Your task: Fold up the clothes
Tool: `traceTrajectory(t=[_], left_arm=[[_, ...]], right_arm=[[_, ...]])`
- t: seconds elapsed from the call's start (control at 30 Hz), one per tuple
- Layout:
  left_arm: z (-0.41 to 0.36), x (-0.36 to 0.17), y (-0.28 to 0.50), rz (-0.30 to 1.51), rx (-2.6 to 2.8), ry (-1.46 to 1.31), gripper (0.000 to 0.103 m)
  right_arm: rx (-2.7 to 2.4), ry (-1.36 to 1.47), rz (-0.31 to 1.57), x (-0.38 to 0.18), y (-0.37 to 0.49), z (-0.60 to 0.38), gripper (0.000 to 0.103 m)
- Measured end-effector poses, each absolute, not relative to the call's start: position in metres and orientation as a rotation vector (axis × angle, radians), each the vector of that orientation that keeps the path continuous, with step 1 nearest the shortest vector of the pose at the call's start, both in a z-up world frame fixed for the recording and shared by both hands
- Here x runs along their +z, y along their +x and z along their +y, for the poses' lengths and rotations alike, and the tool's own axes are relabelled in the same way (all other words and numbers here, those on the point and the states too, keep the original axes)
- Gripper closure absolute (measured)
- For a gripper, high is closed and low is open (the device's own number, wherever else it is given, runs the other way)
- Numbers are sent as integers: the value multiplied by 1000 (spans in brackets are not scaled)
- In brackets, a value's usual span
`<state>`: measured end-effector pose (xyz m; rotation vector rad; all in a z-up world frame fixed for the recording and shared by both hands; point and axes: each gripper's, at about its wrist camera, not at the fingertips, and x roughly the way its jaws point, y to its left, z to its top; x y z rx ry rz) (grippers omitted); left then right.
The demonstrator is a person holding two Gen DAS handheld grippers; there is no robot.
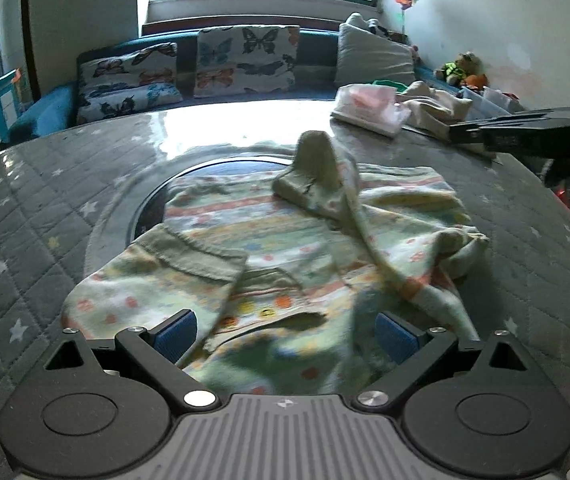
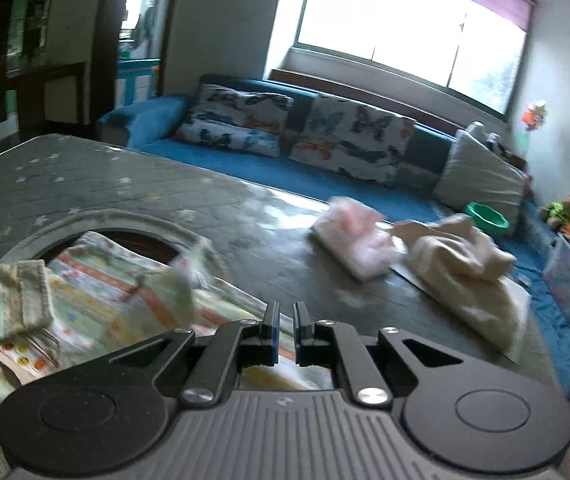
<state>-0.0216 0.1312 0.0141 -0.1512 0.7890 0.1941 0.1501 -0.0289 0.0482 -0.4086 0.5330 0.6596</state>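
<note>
Garment (image 1: 285, 232) rumpled ahead of my left fingers (image 1: 285, 336), spread wide, empty; right fingers (image 2: 285, 330) nearly closed, holding nothing. Two folded pieces (image 2: 405, 256) beyond; this one remains.

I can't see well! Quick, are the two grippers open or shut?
Left gripper: open, over the shirt, holding nothing.
Right gripper: nearly shut, holding nothing.

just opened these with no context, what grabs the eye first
A rumpled pastel striped, flower-print cotton garment sprawls mid-table on the grey star-quilted table cover, one sleeve poking up. The left gripper hangs over its near edge with jaws wide. Behind, butterfly-print cushions line a blue sofa under a bright window.
</note>
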Motion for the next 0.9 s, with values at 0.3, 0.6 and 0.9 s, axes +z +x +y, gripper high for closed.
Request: traceTrajectory(t=[0.3, 0.6, 0.9], left_arm=[[119, 6, -13, 812, 176, -159, 5], [120, -11, -17, 853, 136, -188, 5], [125, -18, -19, 868, 112, -206, 5]], right_arm=[[726, -376, 596, 43, 154, -25, 80], [831, -270, 724, 23, 180, 38, 61], [843, -236, 830, -3, 209, 80, 61]])
